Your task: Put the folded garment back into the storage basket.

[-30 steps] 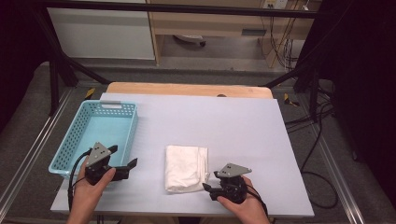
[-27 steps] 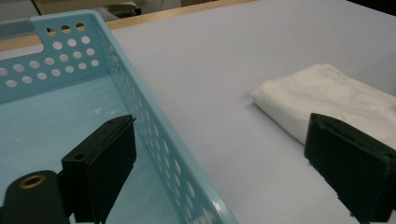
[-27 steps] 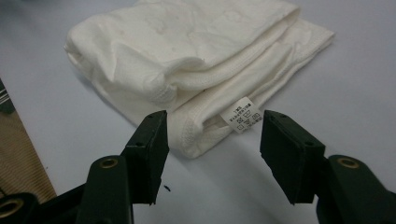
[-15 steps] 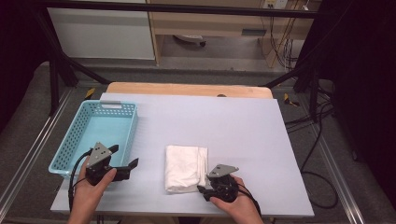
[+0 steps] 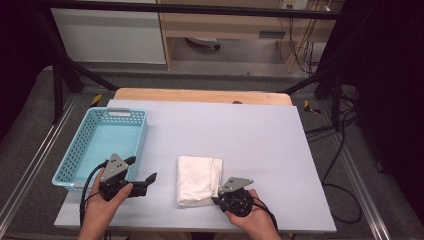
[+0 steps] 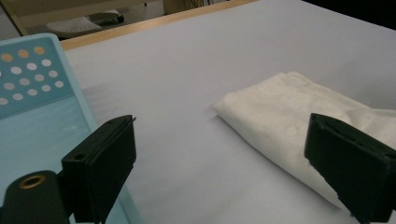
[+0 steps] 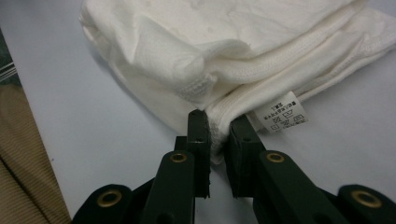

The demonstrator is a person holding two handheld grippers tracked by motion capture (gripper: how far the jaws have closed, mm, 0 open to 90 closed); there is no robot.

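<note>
Pale lilac tabletop (image 5: pixel 260 135), wooden strip along the far edge. Folded white cotton cloth (image 5: pixel 197 179) is laid just left of the right gripper (image 7: pixel 218 128), whose jaws have just been closing and are clamped on the cloth's hemmed corner beside a care label (image 7: pixel 282 113). Left gripper (image 6: pixel 224 154) is held with jaws spread wide, nothing between them; cloth lies to its right, turquoise perforated plastic basket (image 5: pixel 80 150) at its left.
</note>
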